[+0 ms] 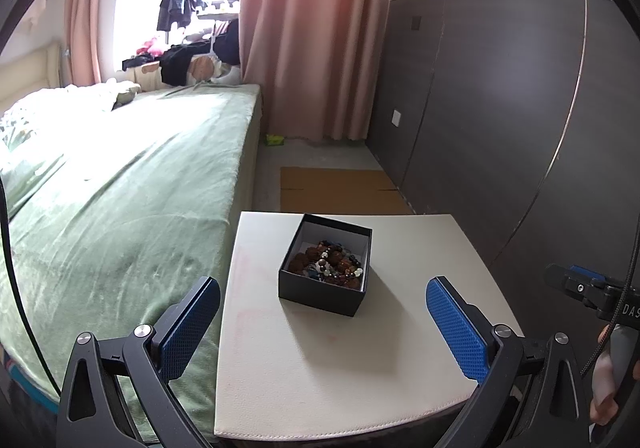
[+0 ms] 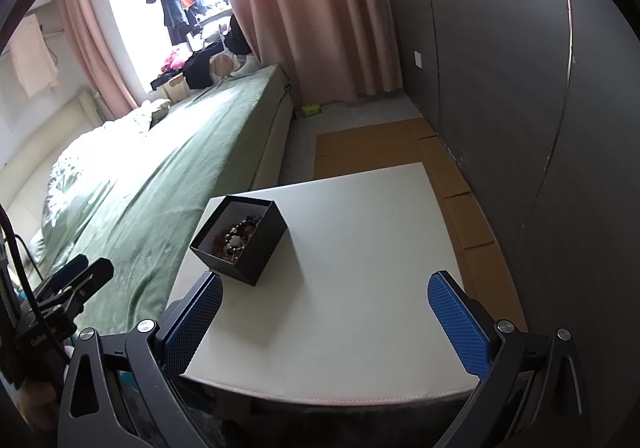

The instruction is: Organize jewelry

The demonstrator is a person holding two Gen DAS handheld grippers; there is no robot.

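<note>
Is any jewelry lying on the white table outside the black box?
No: the beaded bracelets all sit inside the black box; the white table around it is bare.

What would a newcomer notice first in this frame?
A small black box holding a heap of beaded bracelets sits alone on a white table beside a green-covered bed. Both the left gripper and the right gripper are open, short of the box.

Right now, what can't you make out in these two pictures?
- Beads in the black box: tangled and too small in the left view to count the pieces.
- Same box in the right view: its near wall hides part of the contents.
- Table: its legs are cut off in both views.
</note>
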